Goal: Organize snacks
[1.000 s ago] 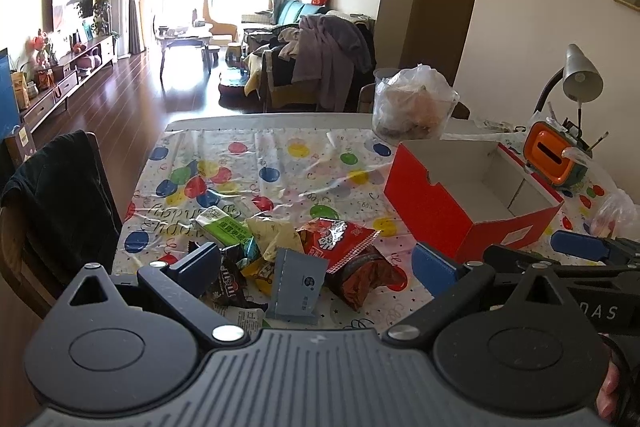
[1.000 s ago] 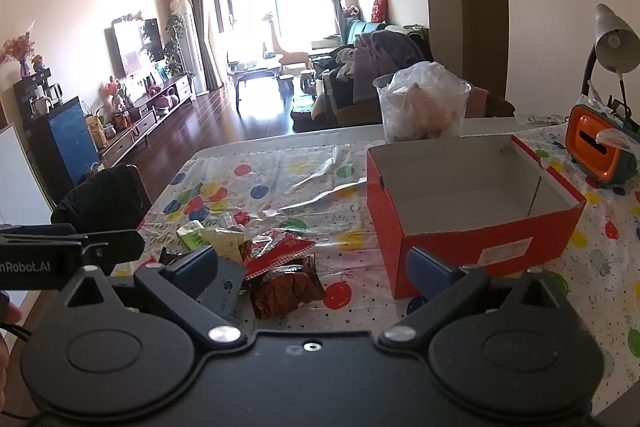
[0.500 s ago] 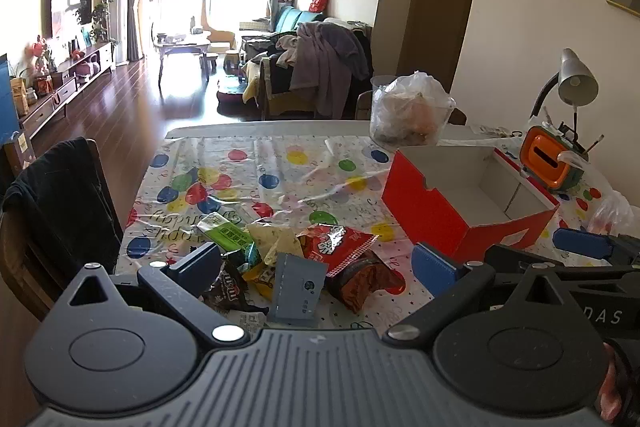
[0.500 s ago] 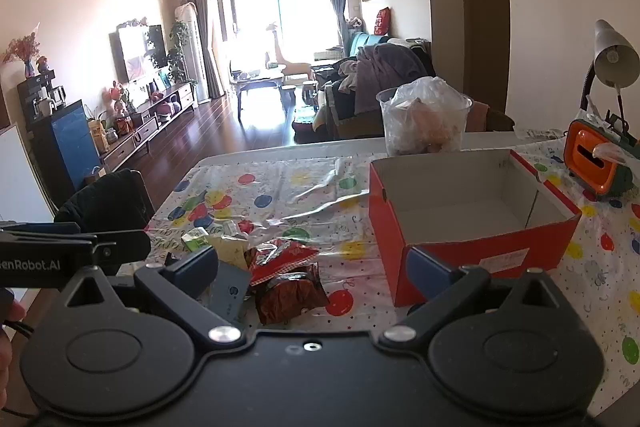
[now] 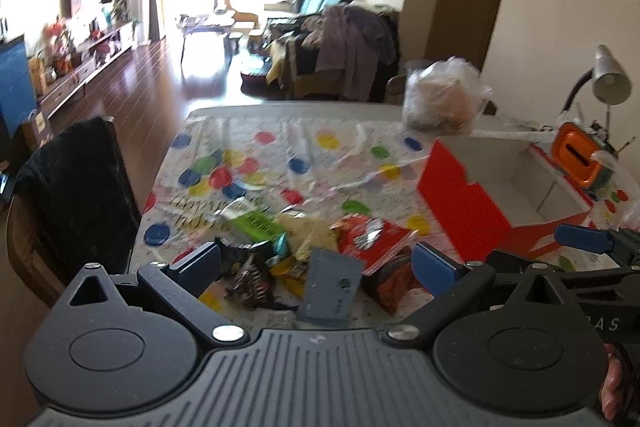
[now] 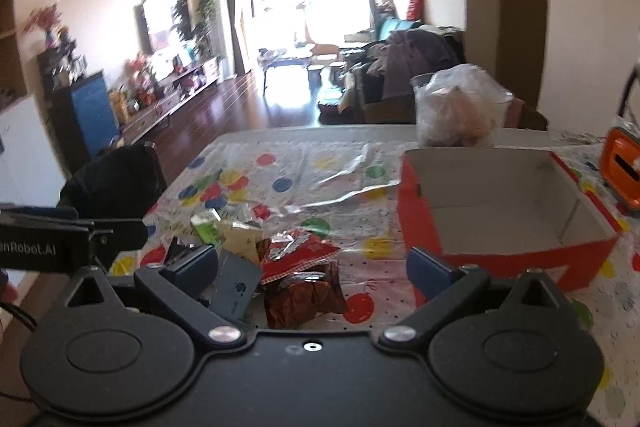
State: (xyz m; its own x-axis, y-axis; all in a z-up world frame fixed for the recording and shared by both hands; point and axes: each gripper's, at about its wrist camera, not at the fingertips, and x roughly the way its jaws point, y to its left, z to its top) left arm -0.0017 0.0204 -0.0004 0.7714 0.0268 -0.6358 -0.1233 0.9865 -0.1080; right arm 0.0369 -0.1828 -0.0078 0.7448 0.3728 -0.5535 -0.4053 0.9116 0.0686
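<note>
Clearly both claws, the left gripper [image 5: 316,265] and the right gripper [image 6: 314,263], gape wide and hold nothing. Left of the red box [image 6: 504,259], the snack packets [image 5: 320,251] lie heaped: light, crinkly, slippery foil, probably best pinched at a flat sealed edge.

A heap of snack packets [image 5: 304,259] is seen on the near part of the desk [image 5: 280,147], with an open box [image 5: 500,195] set to its right. Behind the box, a bagged container [image 5: 444,103] is placed near the desk's far edge, and a lamp [image 5: 608,79] is stood at the far right. A draped chair [image 5: 76,195] is positioned at the desk's left side. From the right wrist view, the box [image 6: 508,211] is shown right of the packets [image 6: 292,267].
</note>
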